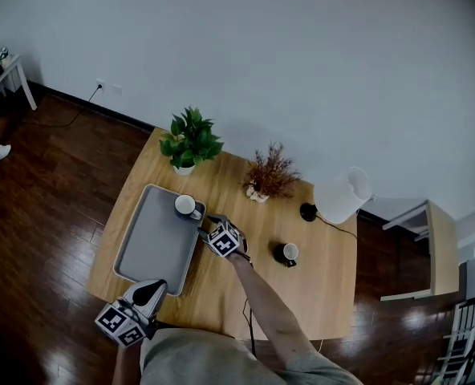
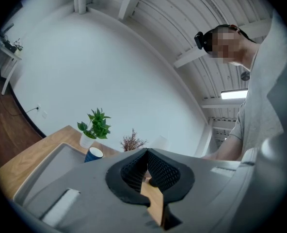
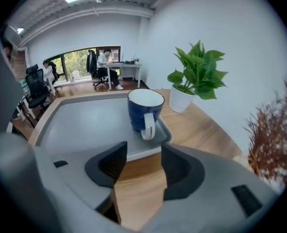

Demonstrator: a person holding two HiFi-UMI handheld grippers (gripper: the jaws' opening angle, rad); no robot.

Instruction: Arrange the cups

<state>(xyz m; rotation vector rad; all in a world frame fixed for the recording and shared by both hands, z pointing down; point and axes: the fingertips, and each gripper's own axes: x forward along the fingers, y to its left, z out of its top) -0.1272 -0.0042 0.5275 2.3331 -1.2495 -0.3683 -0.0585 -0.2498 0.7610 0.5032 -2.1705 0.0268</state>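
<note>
the blue cup [image 1: 186,206] stands upright inside the tray [image 1: 145,247], in the tray's upper right corner as the head view shows it, close to the potted plant [image 1: 190,139]. in the right claw view the cup [image 3: 145,109] sits just beyond the tray's near rim, its white handle turned toward the camera. the right claw [image 1: 208,225] is just to the lower right of that cup in the head view. its jaws [image 3: 142,149] stand wide apart with only bare wood and the tray edge between them, so it grips nothing and the cup stands on its own.

the second cup [image 1: 287,253], dark outside and white inside, stands on the bare worktop [image 1: 334,287] to the right of the frame's centre, well outside the tray. this looks like the next one to fetch. it lies right of the right claw, on the far side from the tray, so that claw would have to swing away from the blue cup and across open wood to reach it. which way this cup's handle points i cannot tell.

the left claw [image 1: 147,293] hangs at the lower left, by the tray's near edge, much farther from the second cup. its jaws [image 2: 146,155] are closed together on nothing. the right hand is plainly the nearer one for the pick-up.
</note>
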